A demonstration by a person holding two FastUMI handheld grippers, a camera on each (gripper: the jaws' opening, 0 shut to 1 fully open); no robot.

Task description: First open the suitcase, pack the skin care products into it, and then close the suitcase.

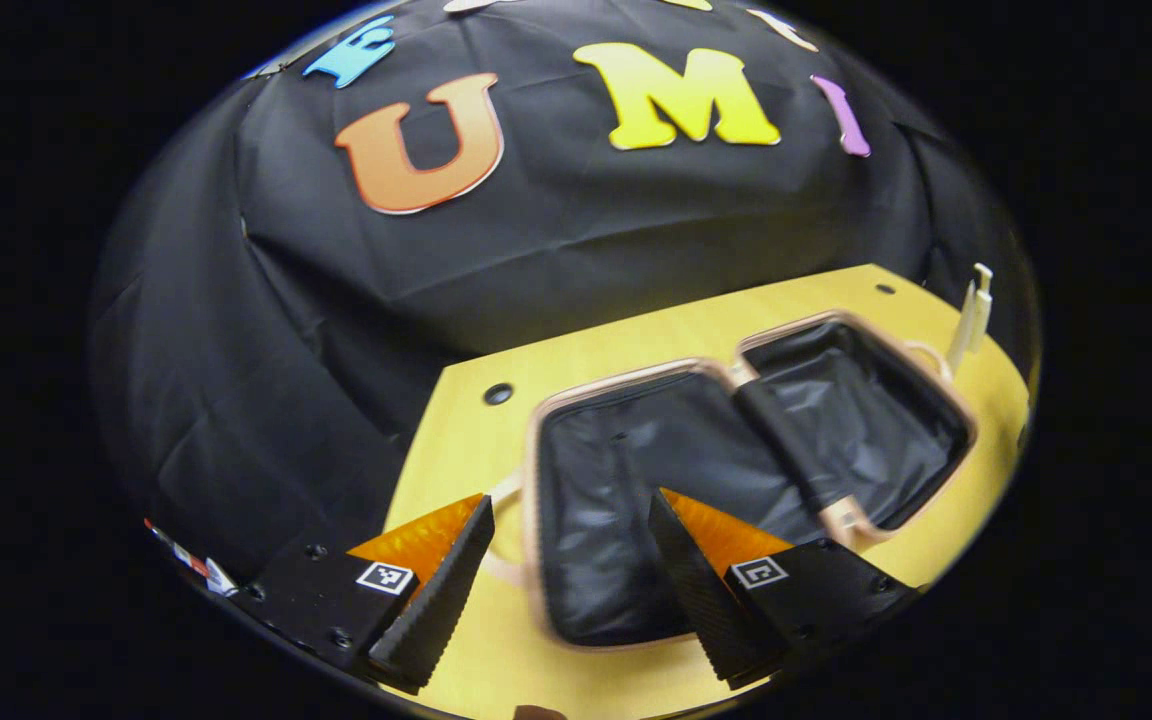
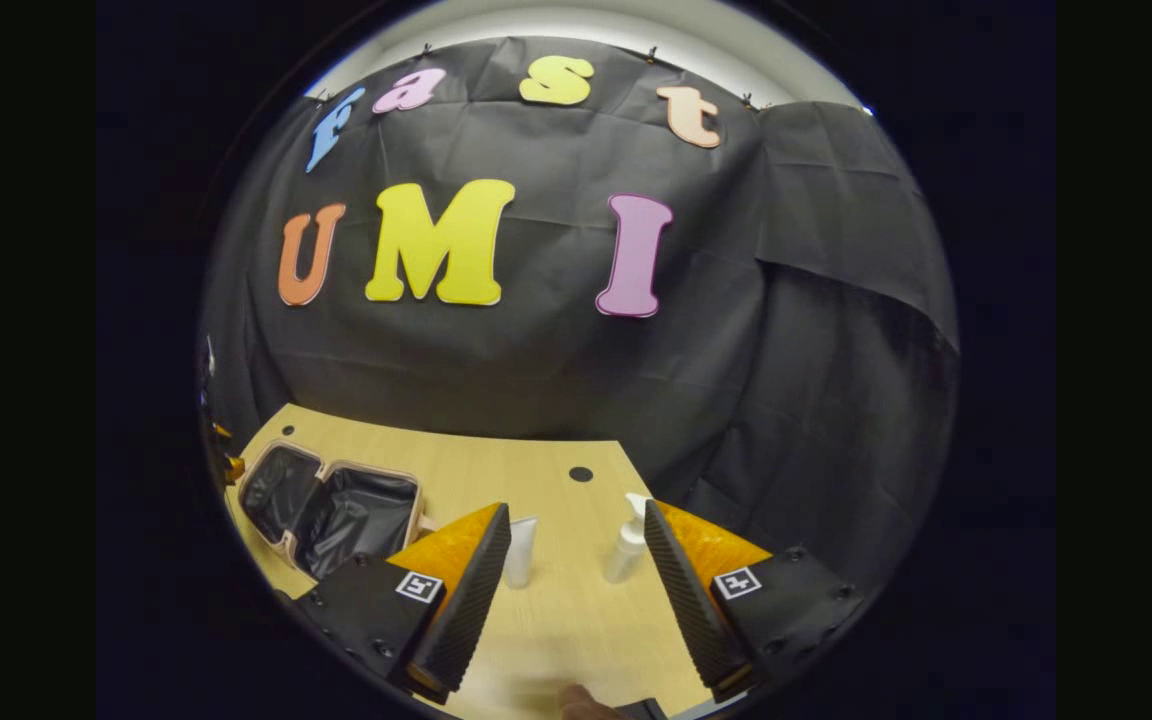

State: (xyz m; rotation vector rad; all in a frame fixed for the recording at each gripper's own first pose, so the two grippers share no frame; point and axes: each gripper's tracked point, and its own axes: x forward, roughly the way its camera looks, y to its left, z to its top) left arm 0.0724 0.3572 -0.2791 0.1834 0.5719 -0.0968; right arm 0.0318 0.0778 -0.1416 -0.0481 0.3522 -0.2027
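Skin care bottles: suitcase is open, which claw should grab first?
Right. The right claw is open with the tube and pump bottle standing just ahead between its fingers. The left claw faces the open suitcase instead.

Your left tool [image 1: 571, 560] is held with its two wedge-shaped fingers spread wide apart, nothing between them. Each finger [image 1: 436, 590] shows a ribbed inner face and carries a small square marker on its block. The view along it is tilted, so the tool is rolled to one side. Your right tool [image 2: 576, 575] is likewise spread wide and grips nothing; it sits level. A fingertip of your hand [image 2: 581, 700] shows at the bottom edge of the right gripper view.
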